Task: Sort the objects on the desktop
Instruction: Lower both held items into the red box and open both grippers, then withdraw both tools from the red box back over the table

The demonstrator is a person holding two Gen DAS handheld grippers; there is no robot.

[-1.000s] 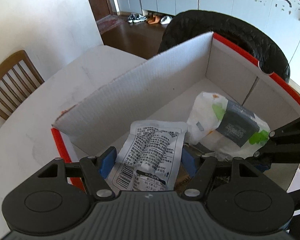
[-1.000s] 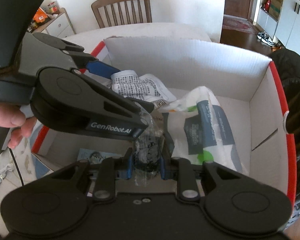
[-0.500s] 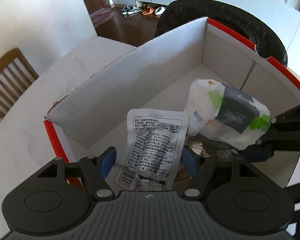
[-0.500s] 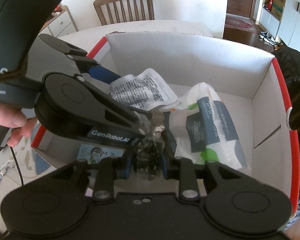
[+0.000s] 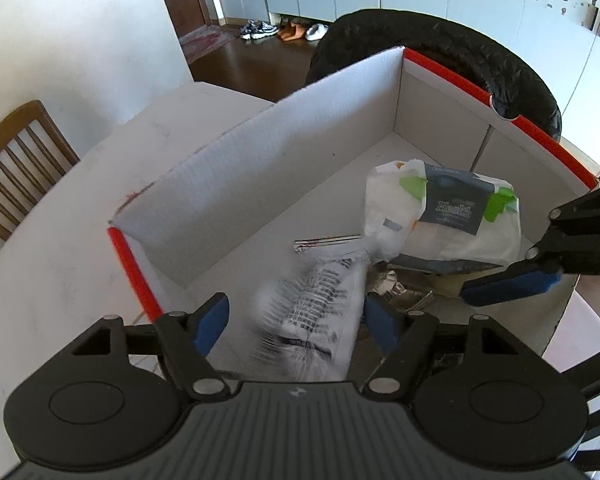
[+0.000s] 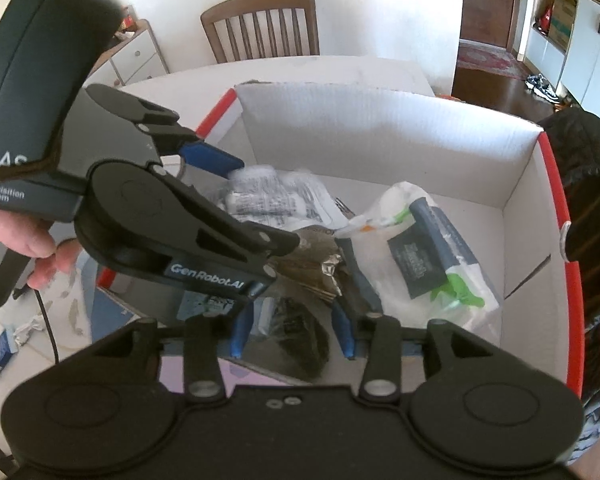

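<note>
A white cardboard box with red edges [image 5: 260, 184] [image 6: 380, 136] stands on the table. My left gripper [image 5: 296, 316] is open over its near corner; a white printed pouch [image 5: 312, 320] [image 6: 268, 200], blurred, is loose between the fingers. My right gripper [image 6: 292, 332] is open too, with a clear dark-filled packet [image 6: 296, 340] lying between its fingers. A white bag with a dark "Health" label [image 5: 448, 212] [image 6: 424, 264] lies inside the box, next to crumpled foil [image 6: 320, 264].
A wooden chair [image 6: 260, 24] stands beyond the white table [image 5: 60, 264]. A black padded jacket [image 5: 440, 60] hangs behind the box. Small papers and a cable [image 6: 16, 336] lie on the table at the left. A white drawer cabinet [image 6: 136, 56] is behind.
My left gripper has let go of the printed pouch, which is dropping into the box. My right gripper has opened and released the dark packet.
</note>
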